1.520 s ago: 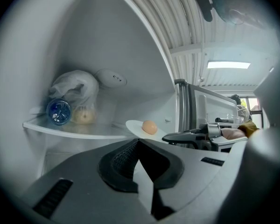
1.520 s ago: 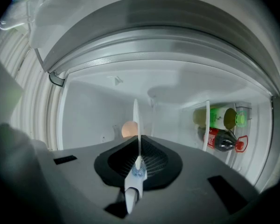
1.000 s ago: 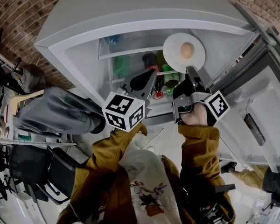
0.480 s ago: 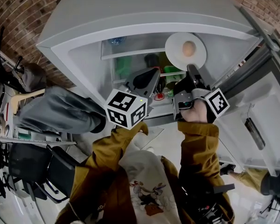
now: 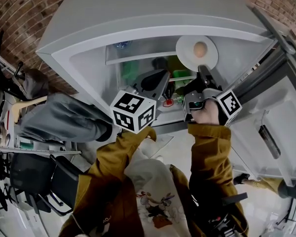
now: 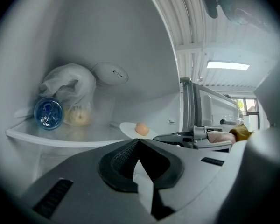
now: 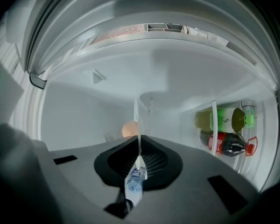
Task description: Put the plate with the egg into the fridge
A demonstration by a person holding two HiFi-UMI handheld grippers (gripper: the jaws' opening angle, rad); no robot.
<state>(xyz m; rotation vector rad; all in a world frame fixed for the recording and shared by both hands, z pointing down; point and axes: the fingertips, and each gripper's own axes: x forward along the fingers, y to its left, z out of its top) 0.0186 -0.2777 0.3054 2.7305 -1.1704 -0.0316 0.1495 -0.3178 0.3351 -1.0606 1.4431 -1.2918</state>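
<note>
Upper centre of the head view: our right hand-held gripper (image 5: 201, 74) clamps the near rim of the plate (image 5: 186, 54). The plate reaches straight ahead, carrying the egg (image 5: 200, 49) inside the fridge (image 5: 89, 43) at top-shelf (image 5: 138, 57) level. Our left hand-held gripper (image 5: 160, 80), closed and empty, hangs lower left.

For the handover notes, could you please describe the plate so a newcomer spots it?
Start at the open white fridge, upper compartment. There the right claw grips the rim of a round white plate, the only item carrying a single brown egg.

1 plate (image 7: 136, 118), edge-on, clamped between right gripper (image 7: 139, 139) jaws; egg (image 7: 128, 129) at its 9 o'clock; red-labelled bottle (image 7: 226, 144), green bottle (image 7: 227, 118) at 3 o'clock.
</note>
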